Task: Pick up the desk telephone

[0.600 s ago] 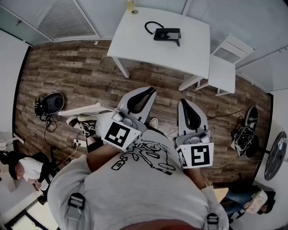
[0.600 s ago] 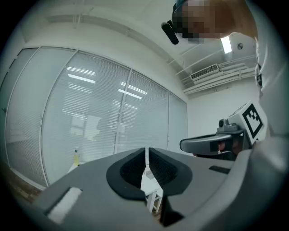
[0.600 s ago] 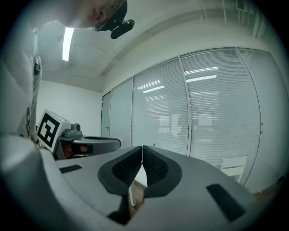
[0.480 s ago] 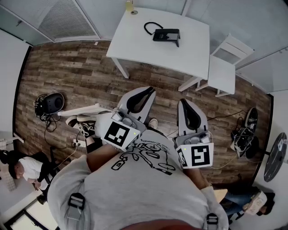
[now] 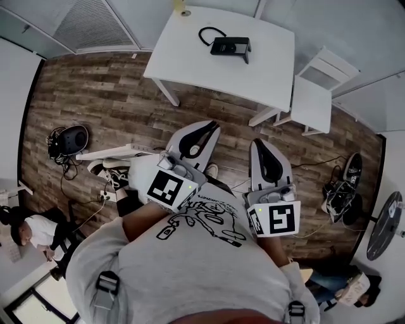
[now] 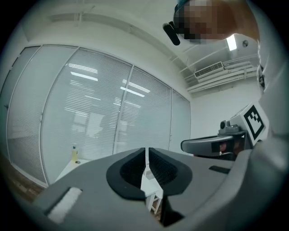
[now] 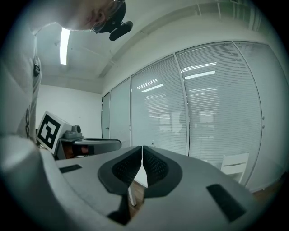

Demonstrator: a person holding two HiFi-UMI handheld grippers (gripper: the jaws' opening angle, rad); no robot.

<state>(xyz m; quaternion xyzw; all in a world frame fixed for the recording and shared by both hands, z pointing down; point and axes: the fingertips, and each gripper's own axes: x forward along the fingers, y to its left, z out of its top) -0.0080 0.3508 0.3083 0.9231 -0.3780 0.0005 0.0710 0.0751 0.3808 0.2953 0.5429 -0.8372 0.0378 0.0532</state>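
Observation:
A black desk telephone (image 5: 229, 46) with a looped cord lies on a white table (image 5: 266, 69) at the top of the head view. My left gripper (image 5: 212, 124) and right gripper (image 5: 258, 143) are held close to the person's chest, well short of the table, both over the wood floor. Each is shut with nothing between its jaws. In the left gripper view my left gripper (image 6: 146, 150) points level at the blinds and a white chair (image 6: 149, 187) shows through its jaws. In the right gripper view my right gripper (image 7: 142, 147) faces the glass wall. Neither gripper view shows the telephone.
A white chair (image 5: 316, 88) stands at the table's right side. A small yellow bottle (image 5: 181, 7) sits on the table's far left corner. Cables and gear (image 5: 68, 142) lie on the floor at left, more (image 5: 342, 190) at right. A seated person (image 5: 31, 231) is at lower left.
The table and telephone have slid slightly up and left in the head view. Both grippers stay shut and in the same place before the chest.

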